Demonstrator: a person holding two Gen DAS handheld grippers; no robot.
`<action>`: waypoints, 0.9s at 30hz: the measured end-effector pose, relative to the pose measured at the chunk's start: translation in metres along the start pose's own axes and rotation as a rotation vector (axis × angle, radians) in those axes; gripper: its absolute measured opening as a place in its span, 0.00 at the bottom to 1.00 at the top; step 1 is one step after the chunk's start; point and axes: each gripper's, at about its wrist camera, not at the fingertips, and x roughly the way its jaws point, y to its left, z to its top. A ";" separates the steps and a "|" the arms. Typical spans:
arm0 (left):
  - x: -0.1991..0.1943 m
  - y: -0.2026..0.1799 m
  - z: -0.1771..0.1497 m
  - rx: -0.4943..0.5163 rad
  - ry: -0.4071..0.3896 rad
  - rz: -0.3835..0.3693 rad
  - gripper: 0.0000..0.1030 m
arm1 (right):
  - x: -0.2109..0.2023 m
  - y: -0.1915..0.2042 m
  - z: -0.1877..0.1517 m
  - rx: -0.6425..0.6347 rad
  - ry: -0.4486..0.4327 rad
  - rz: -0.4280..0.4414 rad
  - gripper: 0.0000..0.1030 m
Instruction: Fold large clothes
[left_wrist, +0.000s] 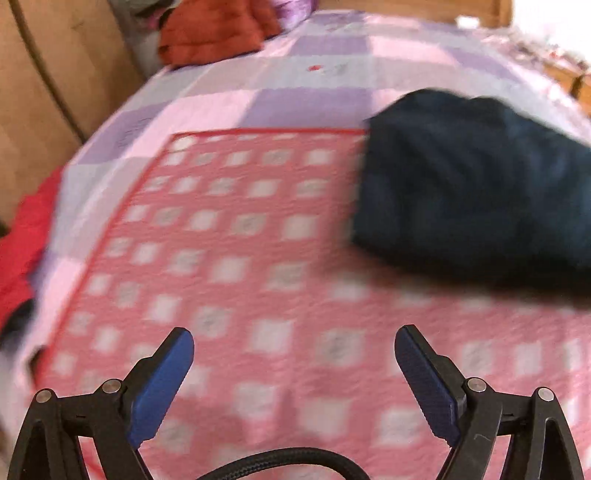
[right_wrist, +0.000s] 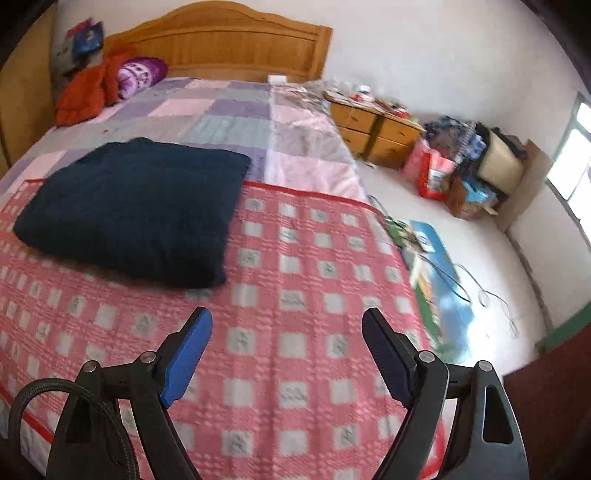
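A dark navy garment (right_wrist: 136, 206) lies folded into a thick rectangle on the pink checked mat (right_wrist: 295, 295) that covers the near part of the bed. In the left wrist view the same dark navy garment (left_wrist: 476, 192) shows at the right, blurred. My left gripper (left_wrist: 294, 338) hangs open above the pink checked mat (left_wrist: 221, 240), nothing between its blue pads. My right gripper (right_wrist: 287, 321) is open too, above the mat and nearer than the garment, which sits to its upper left. Neither gripper touches the cloth.
An orange-red garment (right_wrist: 86, 92) and a purple pillow (right_wrist: 142, 74) lie by the wooden headboard (right_wrist: 229, 48). A red cloth (left_wrist: 22, 243) hangs off the bed's left side. Right of the bed are a wooden nightstand (right_wrist: 373, 129), piled bags and boxes (right_wrist: 465, 162), and cables on the floor (right_wrist: 480, 288).
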 end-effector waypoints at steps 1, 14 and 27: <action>0.007 -0.020 0.006 -0.007 -0.014 -0.049 0.89 | 0.010 0.013 0.004 0.000 -0.008 0.043 0.84; 0.136 -0.135 0.069 0.028 0.071 -0.150 0.90 | 0.222 0.025 0.011 0.203 0.211 0.079 0.91; 0.066 -0.112 0.015 -0.004 0.170 -0.097 0.89 | 0.097 0.024 -0.015 0.083 0.145 -0.010 0.91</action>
